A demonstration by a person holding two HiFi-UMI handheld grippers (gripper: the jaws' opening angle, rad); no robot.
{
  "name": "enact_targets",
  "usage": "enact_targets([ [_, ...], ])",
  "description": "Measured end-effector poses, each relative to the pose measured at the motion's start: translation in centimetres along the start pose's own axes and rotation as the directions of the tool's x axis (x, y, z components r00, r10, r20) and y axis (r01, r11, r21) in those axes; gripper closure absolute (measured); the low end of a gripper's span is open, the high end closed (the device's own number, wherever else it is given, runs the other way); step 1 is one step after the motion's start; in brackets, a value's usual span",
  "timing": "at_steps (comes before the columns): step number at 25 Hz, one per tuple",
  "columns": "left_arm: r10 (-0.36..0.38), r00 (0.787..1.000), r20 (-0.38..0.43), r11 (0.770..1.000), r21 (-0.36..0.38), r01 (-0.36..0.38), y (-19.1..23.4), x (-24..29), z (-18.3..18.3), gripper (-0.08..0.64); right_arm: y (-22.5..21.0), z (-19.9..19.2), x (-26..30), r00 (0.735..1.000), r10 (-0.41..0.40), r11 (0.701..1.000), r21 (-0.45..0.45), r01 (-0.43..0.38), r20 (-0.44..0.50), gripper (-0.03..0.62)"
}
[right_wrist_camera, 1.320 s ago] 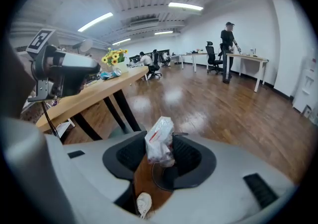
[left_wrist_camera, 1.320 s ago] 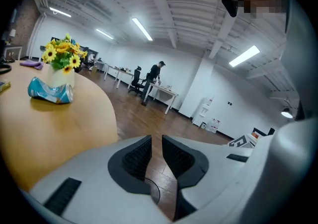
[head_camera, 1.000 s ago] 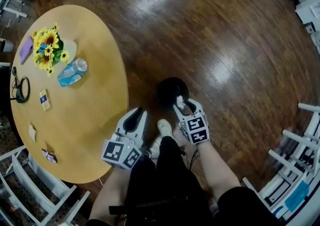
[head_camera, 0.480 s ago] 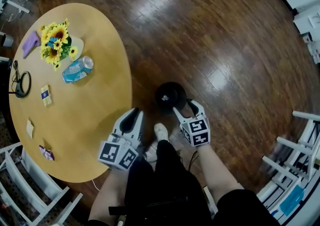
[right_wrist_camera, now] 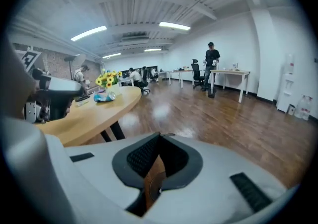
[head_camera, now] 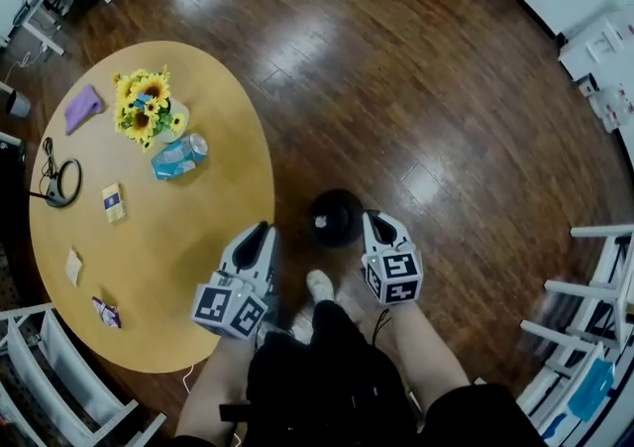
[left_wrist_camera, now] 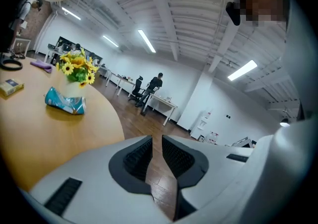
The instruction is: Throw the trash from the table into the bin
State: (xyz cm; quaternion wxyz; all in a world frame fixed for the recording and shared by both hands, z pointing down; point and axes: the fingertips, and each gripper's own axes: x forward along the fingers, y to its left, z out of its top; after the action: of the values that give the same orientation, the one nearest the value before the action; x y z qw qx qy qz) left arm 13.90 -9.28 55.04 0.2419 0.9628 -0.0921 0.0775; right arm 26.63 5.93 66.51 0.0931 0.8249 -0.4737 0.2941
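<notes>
Head view, both grippers are seen low in the frame, in front of the person's legs.

Left gripper (head_camera: pixel 260 229): the jaws are held only slightly apart, with a narrow slit between the ribbed pads. Only the brown wooden floor (head_camera: pixel 426 78) is seen through the slit, and nothing is gripped. In the head view it lies over the near edge of the round light-wood table (head_camera: pixel 188 247) and points away from the person.

Right gripper (head_camera: pixel 376 220): the jaws have just closed and are brought together at the tips. Nothing is caught between them. Its tips are placed just beside the right rim of the small round black bin (head_camera: pixel 349 207).

Bin: it stands on the floor between the two grippers, just off the table's edge. One small white scrap (head_camera: pixel 320 222) is seen lying inside it.

Trash on the table:
- A crushed blue drink can (head_camera: pixel 179 156) lies on its side just beside the bunch of yellow sunflowers (head_camera: pixel 146 106).
- A small yellow-and-blue packet (head_camera: pixel 112 202) lies left of the can.
- A pale paper scrap (head_camera: pixel 72 266) lies toward the table's left edge.
- A small purple wrapper (head_camera: pixel 104 312) lies at the near-left edge.

All four are well apart from both grippers.

Also noted on the table are a purple cloth (head_camera: pixel 81 108) and a coiled black cable (head_camera: pixel 59 182).
</notes>
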Motion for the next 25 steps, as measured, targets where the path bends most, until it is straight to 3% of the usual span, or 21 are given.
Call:
enact_targets([
  [4, -0.020, 0.996, 0.087, 0.999, 0.031, 0.018, -0.5, -2.3, 5.1, 0.505, 1.5, 5.6, -3.5, 0.991, -0.023, 1.000, -0.013, 0.025, 0.131, 0.591],
  [9, -0.040, 0.976, 0.213, 0.995, 0.100, 0.019, -1.1, -6.4, 12.1, 0.512, 5.7, 14.1, -6.0, 0.954, 0.021, 0.998, -0.069, 0.000, 0.300, 0.591],
  [12, -0.011, 0.962, 0.271, 0.994, 0.110, -0.020, 0.3, -10.6, 14.2, 0.522, 10.5, 17.4, -6.3, 0.929, 0.088, 0.991, -0.123, -0.046, 0.359, 0.591],
  [15, 0.068, 0.943, 0.325, 0.989, 0.106, -0.108, 2.8, -15.9, 15.3, 0.556, 16.2, 18.7, -6.3, 0.910, 0.173, 0.977, -0.182, -0.111, 0.376, 0.591],
  [18, 0.178, 0.899, 0.400, 0.973, 0.062, -0.221, 5.9, -21.6, 16.1, 0.558, 22.3, 19.1, -5.5, 0.888, 0.288, 0.943, -0.267, -0.198, 0.358, 0.591],
  [21, 0.284, 0.832, 0.476, 0.945, 0.008, -0.327, 9.0, -27.9, 16.1, 0.558, 28.5, 18.4, -4.5, 0.862, 0.401, 0.890, -0.354, -0.286, 0.311, 0.591],
  [23, 0.345, 0.789, 0.508, 0.917, -0.002, -0.400, 10.7, -32.2, 16.1, 0.558, 32.8, 17.9, -4.1, 0.836, 0.468, 0.853, -0.394, -0.343, 0.286, 0.591],
  [25, 0.414, 0.738, 0.533, 0.877, -0.016, -0.480, 12.2, -36.6, 16.1, 0.558, 37.3, 17.6, -4.2, 0.793, 0.551, 0.800, -0.434, -0.413, 0.261, 0.591],
])
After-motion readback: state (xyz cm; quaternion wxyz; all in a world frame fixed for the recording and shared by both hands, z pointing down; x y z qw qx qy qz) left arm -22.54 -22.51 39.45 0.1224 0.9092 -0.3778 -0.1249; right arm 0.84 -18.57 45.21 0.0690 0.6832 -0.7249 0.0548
